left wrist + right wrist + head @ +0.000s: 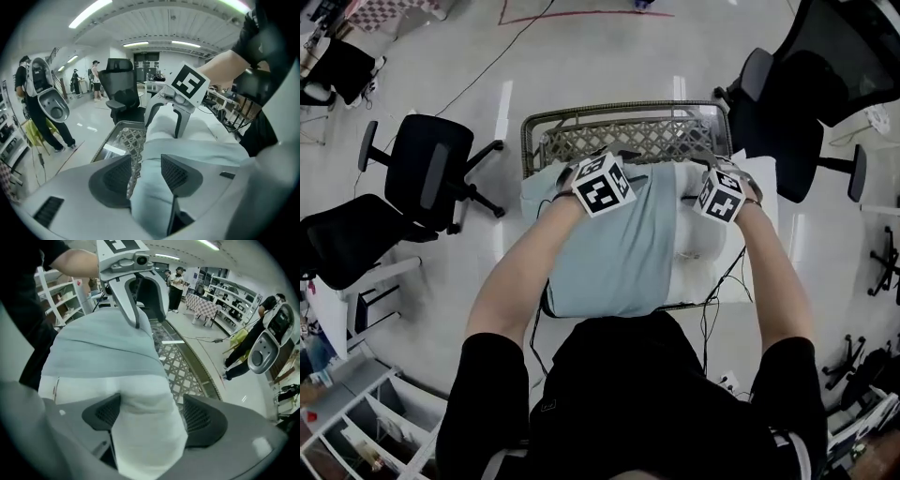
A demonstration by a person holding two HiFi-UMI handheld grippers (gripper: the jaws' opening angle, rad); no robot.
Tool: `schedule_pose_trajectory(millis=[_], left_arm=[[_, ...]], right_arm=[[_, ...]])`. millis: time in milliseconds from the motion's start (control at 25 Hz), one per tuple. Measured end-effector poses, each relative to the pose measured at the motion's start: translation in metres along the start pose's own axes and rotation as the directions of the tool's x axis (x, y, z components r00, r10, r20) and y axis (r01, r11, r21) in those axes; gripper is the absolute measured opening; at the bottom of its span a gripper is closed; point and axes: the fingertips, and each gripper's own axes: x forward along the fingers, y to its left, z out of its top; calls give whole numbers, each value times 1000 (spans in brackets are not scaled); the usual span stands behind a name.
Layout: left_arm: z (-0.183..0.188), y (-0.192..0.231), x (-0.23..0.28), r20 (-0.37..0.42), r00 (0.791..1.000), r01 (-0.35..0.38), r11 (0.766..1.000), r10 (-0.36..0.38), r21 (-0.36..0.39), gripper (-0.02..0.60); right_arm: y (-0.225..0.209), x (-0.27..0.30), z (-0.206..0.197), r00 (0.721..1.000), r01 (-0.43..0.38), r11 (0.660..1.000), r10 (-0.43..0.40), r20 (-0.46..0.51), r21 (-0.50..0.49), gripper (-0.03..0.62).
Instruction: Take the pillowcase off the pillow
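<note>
- While your left gripper (pixel 143 171) points down at the far left corner of the bundle, its fingers (pixel 177 172) stand apart. A fold of the pale blue pillowcase (pixel 614 248) lies loose between them: close against one finger, with a gap at the other.
- Your right gripper (pixel 150 416) has its fingers (pixel 199 417) spread wide, straddling the bare white pillow (pixel 140 427) without squeezing it (the cloth sits nearer one finger, and lattice shows past the other).
- You have the pillow lying crosswise in front of you. The pillowcase covers its left and middle, and the white end is uncovered on your right.
- Both your grippers sit along the pillow's far edge, well apart, one near each end.
- Just beyond that edge you can see a wicker-lattice top (pixel 628 139) with a metal rim.
- Farther out, black office chairs stand on the pale floor (pixel 581 56), one on your left (pixel 427 173) and one on your right (pixel 811 103).
</note>
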Motion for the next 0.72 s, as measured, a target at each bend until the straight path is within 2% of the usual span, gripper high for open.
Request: schedule_pose_trajectory(millis=[160, 240, 280, 320, 360, 440, 560, 720], left_arm=[[-7, 4, 48, -85, 994, 68, 997, -70, -26, 187], [-14, 3, 58, -121, 985, 115, 992, -121, -57, 187], [-16, 2, 59, -135, 980, 140, 988, -147, -62, 173], [-18, -1, 58, -152, 974, 163, 985, -169, -50, 131], [-21, -4, 56, -175, 968, 180, 983, -181, -21, 65], [-26, -9, 52, -229, 956, 199, 979, -183, 48, 20], [-33, -11, 43, -319, 934, 214, 967, -160, 141, 8], [-57, -3, 22, -429, 899, 218, 938, -86, 270, 5]], right_arm=[[10, 23, -4, 985, -169, 984, 168, 32, 58, 440], [16, 26, -6, 975, -221, 974, 219, 45, 52, 415], [18, 25, -6, 971, -235, 971, 233, 48, 39, 404], [19, 23, -5, 969, -245, 969, 243, 50, 27, 380], [20, 22, -5, 967, -252, 967, 251, 51, 19, 359], [22, 17, -4, 962, -268, 963, 267, 55, 14, 309], [24, 7, -6, 955, -292, 956, 291, 50, 25, 251], [21, -3, -8, 947, -316, 948, 314, 60, 29, 226]])
